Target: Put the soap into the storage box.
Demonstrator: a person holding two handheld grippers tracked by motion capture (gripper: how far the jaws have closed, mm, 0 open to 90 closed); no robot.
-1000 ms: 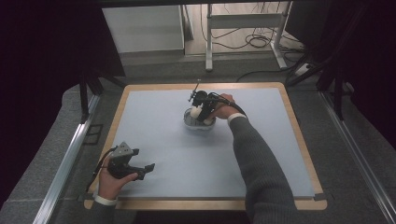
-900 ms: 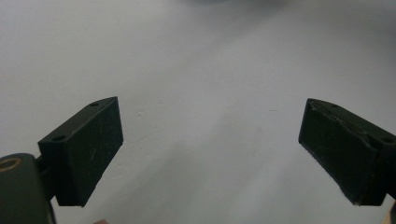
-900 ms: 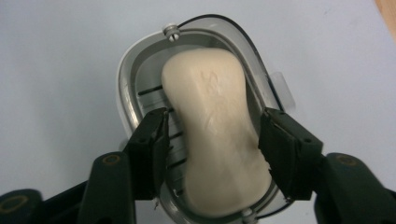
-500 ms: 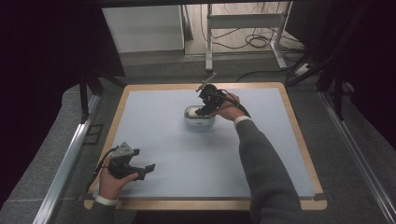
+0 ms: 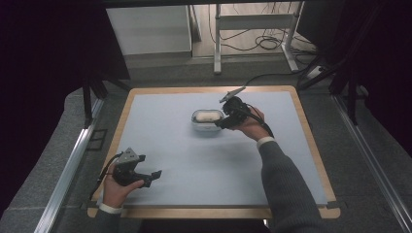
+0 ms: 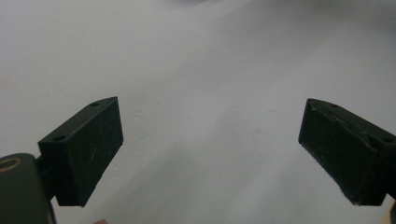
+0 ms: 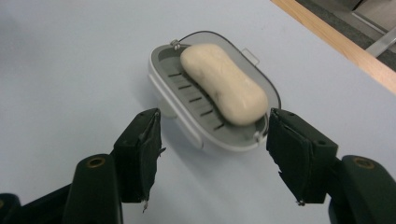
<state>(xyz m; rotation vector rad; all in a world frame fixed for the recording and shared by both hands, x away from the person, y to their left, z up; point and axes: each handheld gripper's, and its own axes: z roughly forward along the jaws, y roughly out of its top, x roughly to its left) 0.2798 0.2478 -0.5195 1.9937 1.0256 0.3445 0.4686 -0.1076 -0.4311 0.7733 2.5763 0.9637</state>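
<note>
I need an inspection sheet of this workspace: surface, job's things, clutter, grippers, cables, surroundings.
Surface: pale blue mat in a wooden frame.
Job's things: cream soap bar lies in a grey slotted soap dish on the mat.
Clutter: nothing seen.
Grippers: right gripper open, jaws just opened, nothing between them, beside the dish; left gripper open over bare mat.
Cables: one trails from the right gripper; loose cables on the floor.
Surroundings: white stand legs, dark curtains.

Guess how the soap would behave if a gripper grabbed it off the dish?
The soap is smooth and rounded, so flat pads would probably slip along it. It looks solid, likely stiff and fairly heavy for its size. It lies loose on the slotted dish, so a push may slide it.
</note>
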